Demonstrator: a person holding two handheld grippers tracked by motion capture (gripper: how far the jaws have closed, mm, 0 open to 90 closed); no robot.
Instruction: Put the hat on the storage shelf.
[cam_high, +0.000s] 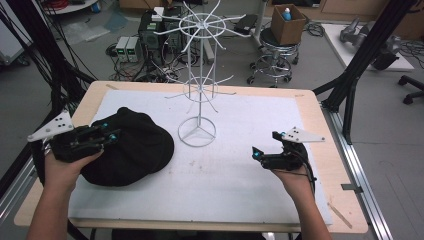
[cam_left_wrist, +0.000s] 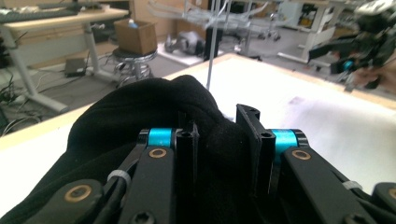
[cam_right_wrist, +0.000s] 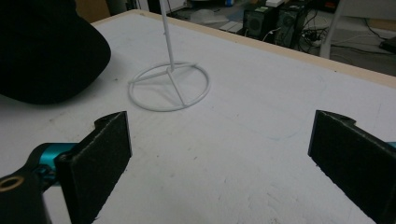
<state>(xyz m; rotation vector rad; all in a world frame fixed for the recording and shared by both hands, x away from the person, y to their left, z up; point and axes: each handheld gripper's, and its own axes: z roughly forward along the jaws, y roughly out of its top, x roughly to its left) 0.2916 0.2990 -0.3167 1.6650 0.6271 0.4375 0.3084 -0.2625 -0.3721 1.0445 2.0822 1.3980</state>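
A black cap (cam_high: 135, 150) lies on the left part of the white mat (cam_high: 225, 170). My left gripper (cam_high: 109, 130) rests over the cap's left side; in the left gripper view (cam_left_wrist: 217, 123) its jaws stand close together with a fold of the cap's fabric (cam_left_wrist: 140, 107) pinched between them. A white wire rack (cam_high: 197, 131) with hooked arms stands at the mat's centre. My right gripper (cam_high: 266, 144) hovers low over the mat's right side, jaws wide apart and holding nothing (cam_right_wrist: 220, 122). It faces the rack's ring base (cam_right_wrist: 169, 86) and the cap's brim (cam_right_wrist: 46, 46).
The mat lies on a wooden table (cam_high: 320, 115). Black frame posts (cam_high: 350, 95) stand off its right edge. Behind the table are a stool (cam_high: 274, 55) carrying a cardboard box (cam_high: 287, 22), computer gear and cables on the floor.
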